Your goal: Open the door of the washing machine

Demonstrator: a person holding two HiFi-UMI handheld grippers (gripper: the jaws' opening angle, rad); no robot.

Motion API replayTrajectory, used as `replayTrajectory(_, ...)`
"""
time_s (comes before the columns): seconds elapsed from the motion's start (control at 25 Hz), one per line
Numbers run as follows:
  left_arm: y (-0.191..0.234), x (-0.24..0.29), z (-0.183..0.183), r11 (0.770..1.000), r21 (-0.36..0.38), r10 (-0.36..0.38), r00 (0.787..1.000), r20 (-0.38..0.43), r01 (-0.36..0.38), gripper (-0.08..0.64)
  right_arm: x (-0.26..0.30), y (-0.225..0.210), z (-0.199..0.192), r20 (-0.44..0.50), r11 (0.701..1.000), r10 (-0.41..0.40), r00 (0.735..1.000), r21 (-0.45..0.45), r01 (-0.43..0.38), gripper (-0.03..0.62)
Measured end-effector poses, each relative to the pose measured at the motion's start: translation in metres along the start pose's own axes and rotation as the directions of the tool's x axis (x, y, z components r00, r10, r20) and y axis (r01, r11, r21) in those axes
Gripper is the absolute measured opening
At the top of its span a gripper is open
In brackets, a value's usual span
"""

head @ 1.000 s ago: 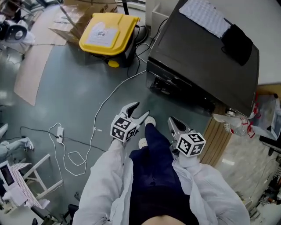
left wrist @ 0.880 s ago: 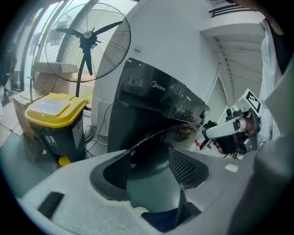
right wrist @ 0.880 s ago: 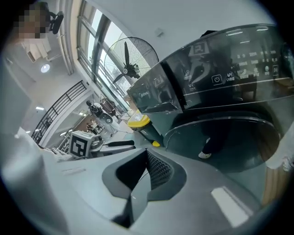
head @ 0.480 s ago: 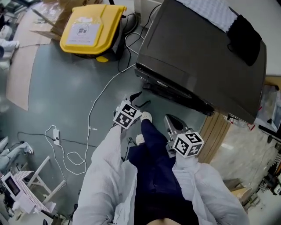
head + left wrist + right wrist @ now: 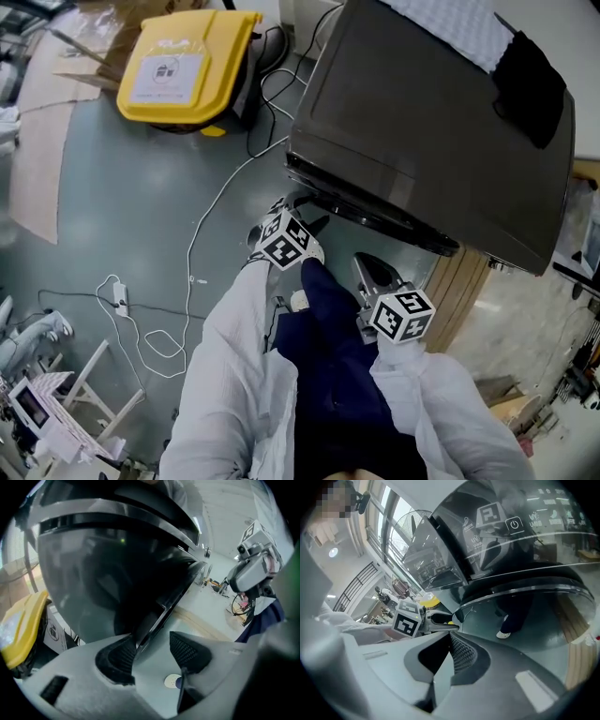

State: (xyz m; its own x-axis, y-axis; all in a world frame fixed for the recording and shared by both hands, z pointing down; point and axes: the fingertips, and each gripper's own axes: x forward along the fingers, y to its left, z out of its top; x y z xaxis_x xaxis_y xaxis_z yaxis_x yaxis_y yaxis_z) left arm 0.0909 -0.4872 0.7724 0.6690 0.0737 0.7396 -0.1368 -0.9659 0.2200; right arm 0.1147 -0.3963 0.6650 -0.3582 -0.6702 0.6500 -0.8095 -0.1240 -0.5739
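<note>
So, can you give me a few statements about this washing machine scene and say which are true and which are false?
1. The door's edge stands between the left gripper's jaws. True; the jaws are closing on it.
2. The right gripper is holding the door. False: it hangs clear of the washing machine, jaws together, with nothing in them.
3. The yellow bin sits on top of the washing machine. False: it stands on the floor beside it.
4. A white cable lies on the floor. True.
</note>
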Motion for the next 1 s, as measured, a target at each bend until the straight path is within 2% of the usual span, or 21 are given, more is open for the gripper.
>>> replayTrajectory(0.08,-0.002,0.005,0.001,1.0,0.02,0.002,1.0,-0.012,-0.002,0.197,0.001,-0.001,0.001,-0.001,1.0,-0.001,1.0,0.003,0.001,0.008)
replayTrajectory(0.28,-0.001,0.009,0.002,0.997,0.044,0.066,0.998,-0.002,-0.066,0.179,0.001,-0.005,0.006,0.01,1.0,-0.004,1.0,0.01,0.003,0.008)
replayTrajectory(0.6,-0.007,0.005,-0.007,0.996,0.024,0.089,0.996,-0.004,-0.089,0.178,-0.003,-0.003,-0.006,0.015,1.0,-0.004,1.0,0.017,0.004,0.008)
replayTrajectory(0.76,-0.021,-0.003,-0.022,0.996,0.012,0.087,0.996,-0.01,-0.087,0.175,-0.013,0.004,-0.021,0.024,1.0,-0.015,1.0,0.012,0.015,0.008)
replayTrajectory(1.0,-0.055,-0.016,-0.053,0.996,0.055,0.074,0.996,-0.047,-0.071,0.137,-0.037,0.017,-0.046,0.067,0.998,-0.058,0.996,0.006,0.058,0.006)
